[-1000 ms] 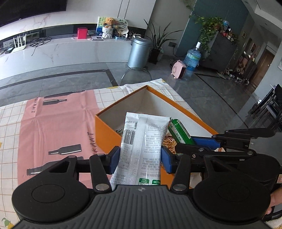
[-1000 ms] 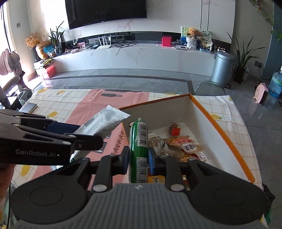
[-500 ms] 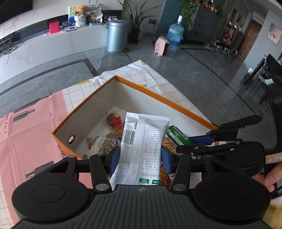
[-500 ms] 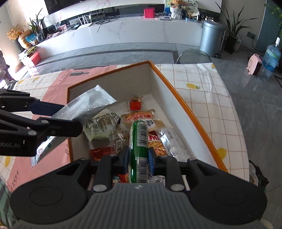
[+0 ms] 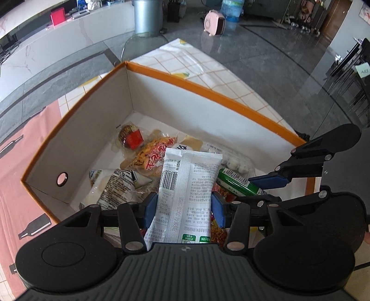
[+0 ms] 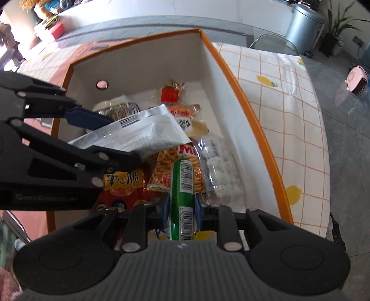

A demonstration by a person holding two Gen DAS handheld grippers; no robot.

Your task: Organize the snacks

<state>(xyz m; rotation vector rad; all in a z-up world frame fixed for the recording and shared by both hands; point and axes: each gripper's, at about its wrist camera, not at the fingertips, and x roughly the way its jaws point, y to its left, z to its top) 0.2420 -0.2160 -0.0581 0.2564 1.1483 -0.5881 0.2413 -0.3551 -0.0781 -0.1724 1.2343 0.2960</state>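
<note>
My left gripper is shut on a white snack packet with a barcode, held over the near part of an orange-rimmed box. Beside it, my right gripper is shut on a green tube-shaped snack, also above the box. The white packet and the left gripper's fingers show at the left of the right wrist view. The green snack and the right gripper's fingers show at the right of the left wrist view. Several wrapped snacks lie on the box floor.
The box stands on a table with a pink and checked cloth. A round hole pierces the box's left wall. Beyond the table are a grey floor, a metal bin and a pink heater.
Both grippers have come forward and down over the box with their snacks still held, and now point more steeply into it. The box's inside fills both views.
</note>
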